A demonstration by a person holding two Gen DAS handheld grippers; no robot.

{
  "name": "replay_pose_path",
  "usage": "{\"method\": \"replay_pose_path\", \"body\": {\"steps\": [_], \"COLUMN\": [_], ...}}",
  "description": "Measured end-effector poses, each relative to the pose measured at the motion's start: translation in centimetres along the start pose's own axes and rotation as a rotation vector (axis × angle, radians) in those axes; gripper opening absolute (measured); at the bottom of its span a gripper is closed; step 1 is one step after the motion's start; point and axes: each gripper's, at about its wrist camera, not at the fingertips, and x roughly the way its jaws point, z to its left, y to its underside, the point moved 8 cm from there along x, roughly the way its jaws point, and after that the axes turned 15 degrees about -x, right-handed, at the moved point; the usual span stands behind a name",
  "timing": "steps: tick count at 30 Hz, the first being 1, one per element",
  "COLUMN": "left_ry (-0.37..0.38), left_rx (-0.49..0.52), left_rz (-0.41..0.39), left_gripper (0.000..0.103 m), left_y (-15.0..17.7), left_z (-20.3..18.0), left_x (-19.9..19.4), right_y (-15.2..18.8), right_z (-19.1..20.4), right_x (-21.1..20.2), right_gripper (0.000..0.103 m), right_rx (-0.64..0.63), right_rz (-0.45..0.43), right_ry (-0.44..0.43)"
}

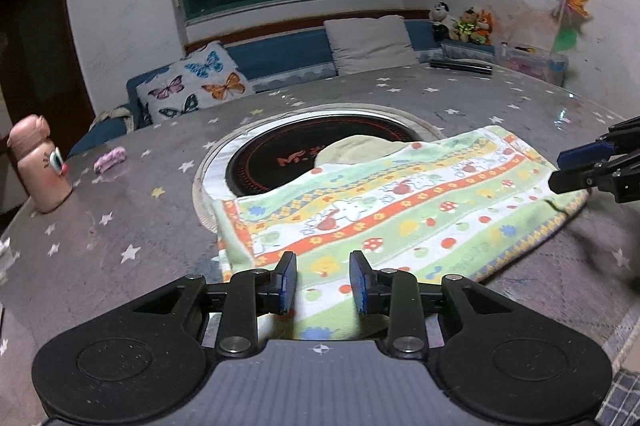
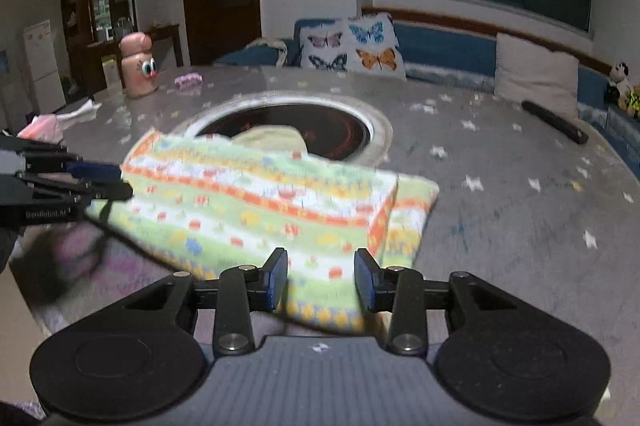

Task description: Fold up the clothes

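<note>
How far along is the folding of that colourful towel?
Done: the patterned towel lies doubled on the table, partly over the round cooktop. In hand: nothing gripped; left tool and right tool are open over its edges. Left: probably another fold.

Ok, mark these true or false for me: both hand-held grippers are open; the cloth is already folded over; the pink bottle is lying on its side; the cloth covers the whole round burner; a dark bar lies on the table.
1. Both hand-held grippers, left and right, are open: true.
2. The cloth is folded over: true, with a doubled layer showing at one end.
3. The pink bottle lies on its side: false, it stands upright.
4. The cloth covers the whole burner: false, only part.
5. A dark bar lies on the table: true.
</note>
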Motion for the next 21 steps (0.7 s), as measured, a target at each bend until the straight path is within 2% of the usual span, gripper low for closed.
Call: {"method": "replay_pose_path", "body": {"steps": [6,11,17,21], "left_ry": [-0.026,-0.033,-0.058,-0.095], "left_rx": [-0.055,-0.074,-0.1,-0.106], "left_rz": [0.029,0.035,0.04,0.066], "left_gripper": [0.033,0.032,0.03,0.03], "left_y": [-0.1,-1.6,-3.8,-3.7], "left_z": [2.1,3.0,4.0,5.1], "left_x": [0.5,1.5,4.1,5.7], "right_y": [-0.7,-1.4,-2.3,-2.9], "right_z": [-0.7,-1.6,-2.9,-3.7], "right_x": [1.0,2.1,3.7,4.7], "right_gripper": [0.037,0.037,0.037,0.037], "right_rx": [0.017,0.027,0.035,0.04], "right_rz": [0.006,0.009,0.013,0.016], "right_ry": [0.005,0.015,0.031,0.041]}}
